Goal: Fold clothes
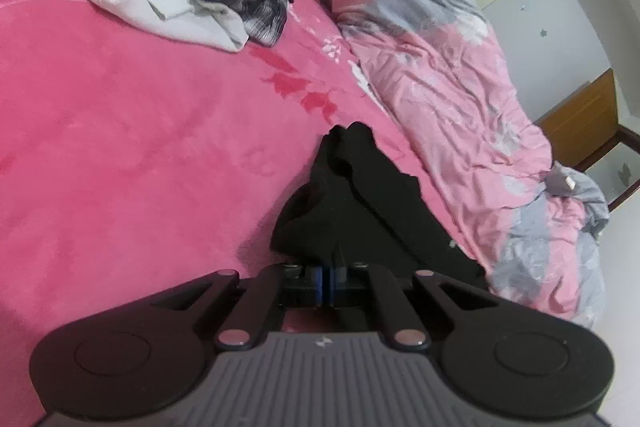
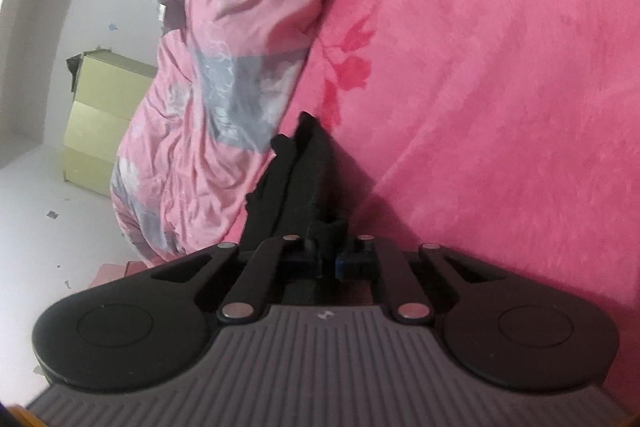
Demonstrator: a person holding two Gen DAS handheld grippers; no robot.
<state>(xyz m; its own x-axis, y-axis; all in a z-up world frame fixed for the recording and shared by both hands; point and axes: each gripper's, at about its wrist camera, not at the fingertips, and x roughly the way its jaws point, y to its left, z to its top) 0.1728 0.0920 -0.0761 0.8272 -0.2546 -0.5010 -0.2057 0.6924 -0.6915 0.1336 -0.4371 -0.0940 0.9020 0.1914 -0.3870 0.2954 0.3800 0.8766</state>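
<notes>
Here the left gripper (image 1: 329,267) is clenched on the near edge of a black garment (image 1: 360,203) lying on the pink bedspread (image 1: 120,147), just beside a rumpled pink-and-grey duvet (image 1: 440,67). The right gripper (image 2: 330,247) pinches black cloth too — probably the same garment. No writing is readable — only a small pale mark on each gripper body.

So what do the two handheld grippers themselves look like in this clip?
Both look alike. The left gripper and right gripper each have a grey ribbed body with a small pale logo, two round black side housings, and black link bars joined by silver pins. The fingers carry blue pads. No cables, hands or sleeves are in view.
</notes>
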